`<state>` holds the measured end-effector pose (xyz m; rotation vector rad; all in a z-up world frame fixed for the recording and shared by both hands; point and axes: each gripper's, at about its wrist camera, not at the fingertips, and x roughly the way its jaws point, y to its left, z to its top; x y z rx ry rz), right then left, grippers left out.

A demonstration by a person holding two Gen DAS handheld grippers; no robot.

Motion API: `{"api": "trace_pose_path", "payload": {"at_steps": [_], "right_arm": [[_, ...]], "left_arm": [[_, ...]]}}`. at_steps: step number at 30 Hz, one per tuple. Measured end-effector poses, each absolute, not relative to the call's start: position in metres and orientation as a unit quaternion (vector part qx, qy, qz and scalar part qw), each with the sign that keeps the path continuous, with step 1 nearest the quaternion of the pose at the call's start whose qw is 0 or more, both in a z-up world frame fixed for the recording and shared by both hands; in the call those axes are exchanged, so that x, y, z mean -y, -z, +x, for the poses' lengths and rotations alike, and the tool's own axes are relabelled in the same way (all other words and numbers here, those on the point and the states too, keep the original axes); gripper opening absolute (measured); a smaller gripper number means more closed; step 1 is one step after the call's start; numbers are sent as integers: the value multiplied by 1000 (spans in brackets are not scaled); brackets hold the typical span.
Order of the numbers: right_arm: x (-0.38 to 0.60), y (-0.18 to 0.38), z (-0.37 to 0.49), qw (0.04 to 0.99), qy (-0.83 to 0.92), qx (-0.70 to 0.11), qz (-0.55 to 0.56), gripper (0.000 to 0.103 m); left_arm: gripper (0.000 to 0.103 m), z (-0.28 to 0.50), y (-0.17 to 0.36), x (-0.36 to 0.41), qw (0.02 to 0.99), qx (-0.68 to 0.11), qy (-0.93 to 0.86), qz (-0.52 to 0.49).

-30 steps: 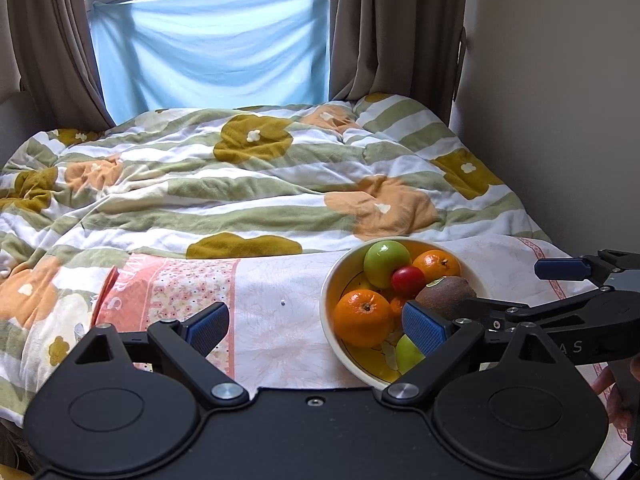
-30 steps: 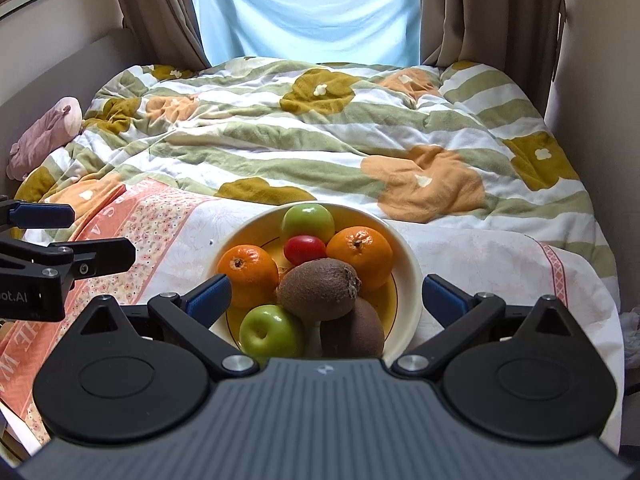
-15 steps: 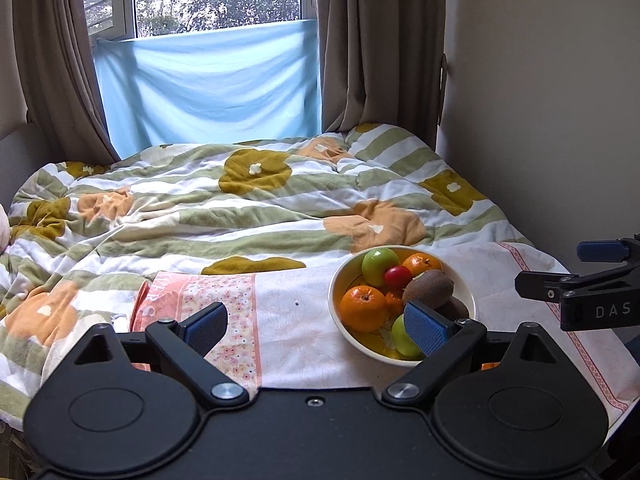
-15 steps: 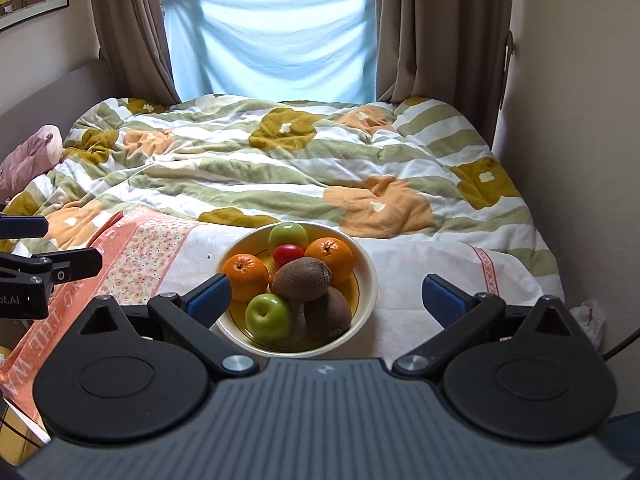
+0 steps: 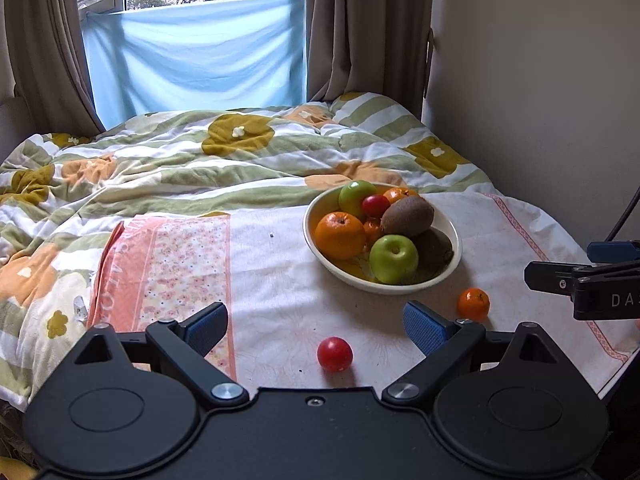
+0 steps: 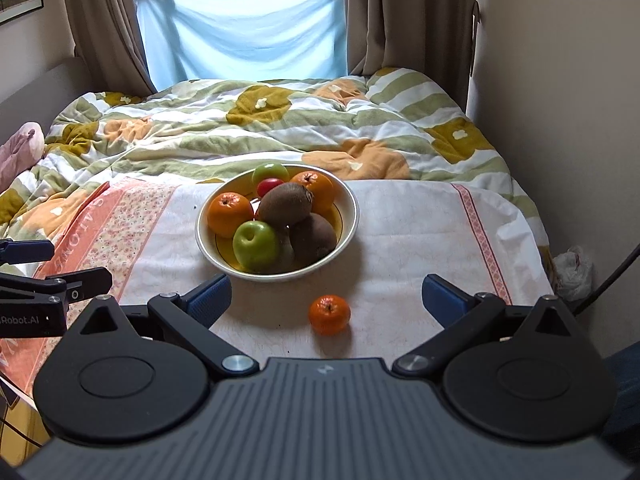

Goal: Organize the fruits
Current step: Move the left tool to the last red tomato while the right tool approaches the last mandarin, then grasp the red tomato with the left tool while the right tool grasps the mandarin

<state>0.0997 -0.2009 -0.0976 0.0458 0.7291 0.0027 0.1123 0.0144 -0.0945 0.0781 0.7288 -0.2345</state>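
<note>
Just ahead of the left gripper (image 5: 316,326), almost between its blue pads (image 5: 208,326), a small red fruit (image 5: 335,354) lies loose on the white cloth (image 5: 280,280). Off to that gripper's right, past its right pad, a small loose orange (image 5: 473,303) sits on the same cloth; from the right wrist view this loose orange (image 6: 329,314) lies straight ahead of the right gripper (image 6: 326,298), between its two fingers and untouched by either. Both grippers are spread wide and hold nothing.

Farther forward of both grippers stands a cream bowl (image 5: 452,236), apart from the two loose fruits. It is heaped: a green apple (image 5: 394,259) at the near side, a large orange (image 5: 340,235) to the left of it, a kiwi (image 5: 407,216) on top with a second kiwi (image 5: 434,246) below and to the right, a red fruit (image 5: 375,205) and another green apple (image 5: 356,194) at the far side, and one more orange (image 5: 396,193) behind the kiwi.

Left of the left gripper, the cloth carries a pink flowered band (image 5: 180,260). Beyond the bowl spreads a bed quilt (image 5: 200,168) in green stripes with ochre and orange blossoms. Behind it hangs a pale blue sheet (image 5: 200,56) across the window, with brown curtains (image 5: 360,28) on both sides. At the far left of the right wrist view a pink soft thing (image 6: 20,148) rests on the quilt's edge.
</note>
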Motion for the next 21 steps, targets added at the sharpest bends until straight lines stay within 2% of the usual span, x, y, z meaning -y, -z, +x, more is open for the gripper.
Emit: {"api": "trace_pose_path", "payload": {"at_steps": [5,9,12,21], "right_arm": [[205,128,105,927,0,-375,23,103],[208,148,116,920,-4,-391,22,103],[210,159,124,916,-9,-400,24,103],[216,183,144,907,-38,-420,12,103]], "left_arm": [[88,118,126,-3,916,-382,118,41],[73,128,148,6,908,-403,111,38],[71,135,159,11,906,-411,99,36],[51,154,184,20,897,-437,65,31]]}}
